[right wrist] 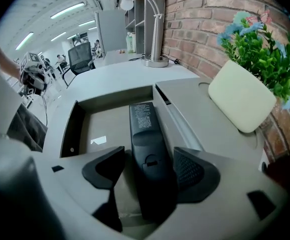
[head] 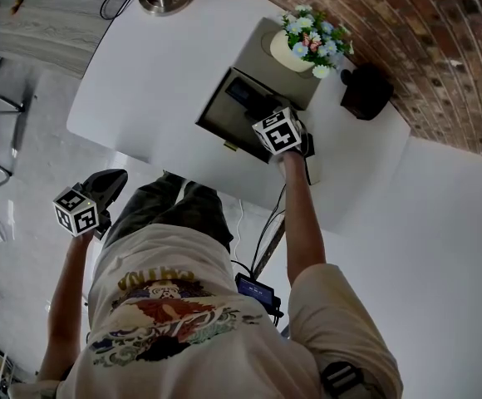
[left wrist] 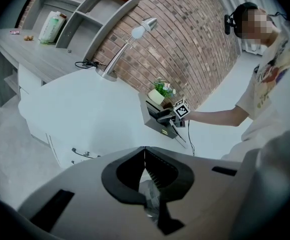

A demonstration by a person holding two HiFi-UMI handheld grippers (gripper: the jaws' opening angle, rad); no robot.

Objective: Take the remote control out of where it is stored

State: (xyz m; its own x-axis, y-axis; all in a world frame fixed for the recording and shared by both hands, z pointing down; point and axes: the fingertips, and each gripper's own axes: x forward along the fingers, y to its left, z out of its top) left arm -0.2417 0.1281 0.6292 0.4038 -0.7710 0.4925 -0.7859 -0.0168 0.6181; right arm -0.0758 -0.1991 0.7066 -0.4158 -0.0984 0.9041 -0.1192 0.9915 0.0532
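Right gripper view: remote control (right wrist: 146, 134) lies back-up inside open drawer (right wrist: 102, 124).

Matt black plastic remote control (right wrist: 147, 144), rough brick wall (right wrist: 195, 24).

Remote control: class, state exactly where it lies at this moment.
In the right gripper view the remote control lies in the open drawer, left of the flower pot, between the open jaws of the right gripper.

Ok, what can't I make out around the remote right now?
- Remote control, near end: right gripper view, hidden under the right gripper.
- Its label print: too small to read.
- Head view: most of the remote covered by the marker cube.
- Drawer front: hidden behind the jaws.
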